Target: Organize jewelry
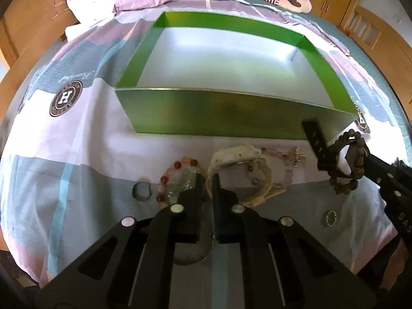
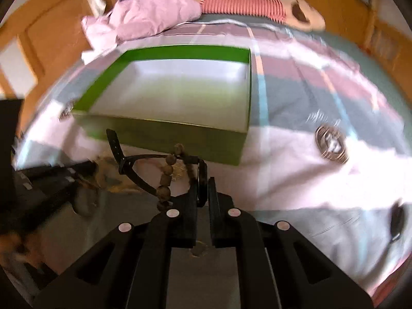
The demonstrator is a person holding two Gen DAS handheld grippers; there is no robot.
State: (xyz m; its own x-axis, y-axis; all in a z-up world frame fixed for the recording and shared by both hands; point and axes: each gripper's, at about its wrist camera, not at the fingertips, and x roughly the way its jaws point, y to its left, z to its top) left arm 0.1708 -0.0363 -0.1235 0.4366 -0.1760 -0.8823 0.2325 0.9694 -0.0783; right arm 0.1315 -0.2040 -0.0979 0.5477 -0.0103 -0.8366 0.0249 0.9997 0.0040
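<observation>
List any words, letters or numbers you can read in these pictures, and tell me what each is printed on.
"H": centre of the round dark emblem on the bedsheet.
Ring lettering around that emblem: too small to read.
Cursive script above it: upside down, unreadable.
"DA": white characters on the right gripper, cut off at the frame edge.
Second emblem: too blurred.

I see a green box [image 1: 213, 118] of smooth, satiny card with a pale matt floor, resting on soft printed cloth bedding [image 1: 77, 149], beside glossy stone beads [image 1: 177, 166] and matt wooden beads [image 2: 167, 177].
</observation>
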